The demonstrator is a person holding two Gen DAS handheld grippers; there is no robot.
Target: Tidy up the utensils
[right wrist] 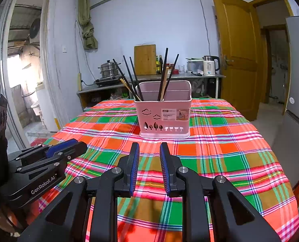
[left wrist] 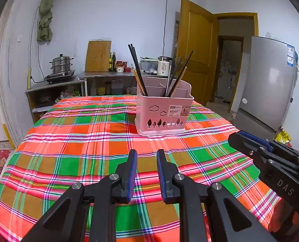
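While both grippers hang over the checked cloth, the pink basket stands near the middle of the frame, a bit right, on the table. Black and tan chopsticks lean inside it. The left gripper is open a little and holds nothing. The right gripper is open a little too, with nothing in it.

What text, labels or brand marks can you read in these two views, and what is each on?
"BASKET": sticker on the pink utensil basket; its smaller print is too small to read.
"GenRobot.AI": side of the left gripper.
"DAS": side of the right gripper.
"55": display on the white kettle.
Label on the fridge: blurred, unreadable.
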